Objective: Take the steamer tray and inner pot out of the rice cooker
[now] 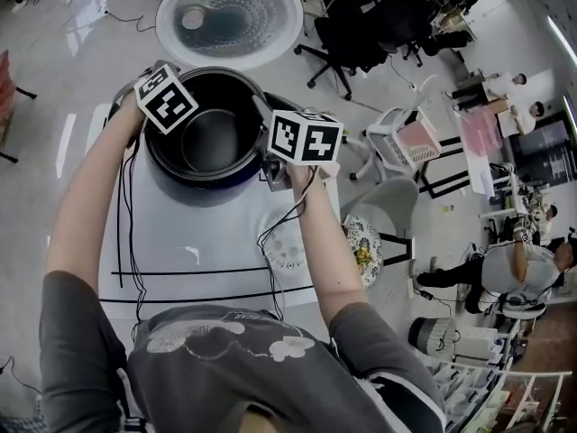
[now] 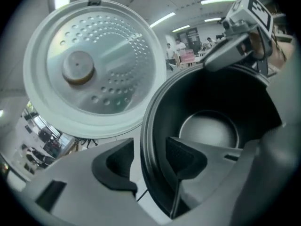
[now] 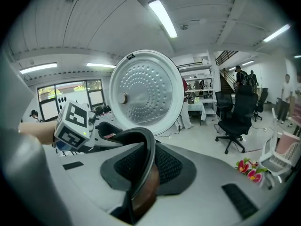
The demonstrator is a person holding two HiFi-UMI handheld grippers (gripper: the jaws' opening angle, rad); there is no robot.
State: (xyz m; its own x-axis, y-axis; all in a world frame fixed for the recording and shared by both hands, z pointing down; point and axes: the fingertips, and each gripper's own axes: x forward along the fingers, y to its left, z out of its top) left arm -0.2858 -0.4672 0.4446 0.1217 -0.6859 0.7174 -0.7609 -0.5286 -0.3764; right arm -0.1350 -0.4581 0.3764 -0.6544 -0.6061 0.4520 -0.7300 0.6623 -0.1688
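The rice cooker (image 1: 206, 193) stands open on the white table, its lid (image 1: 230, 16) tipped back. The dark inner pot (image 1: 212, 138) sits inside it. My left gripper (image 1: 144, 126) is at the pot's left rim. In the left gripper view its jaws (image 2: 150, 166) straddle that rim (image 2: 151, 140): one pad is inside the pot, the outer pad (image 2: 115, 166) stands apart from it. My right gripper (image 1: 272, 165) is at the right rim, shut on the inner pot's edge (image 3: 149, 147). A white round perforated piece (image 1: 287, 246), perhaps the steamer tray, lies on the table, partly under my right arm.
Cables run from the grippers across the white table (image 1: 203, 251). A flower-patterned stool (image 1: 365, 246) stands at the table's right edge. Black office chairs (image 1: 361, 25) and a white chair (image 1: 401, 138) are on the floor to the right. People sit at the far right.
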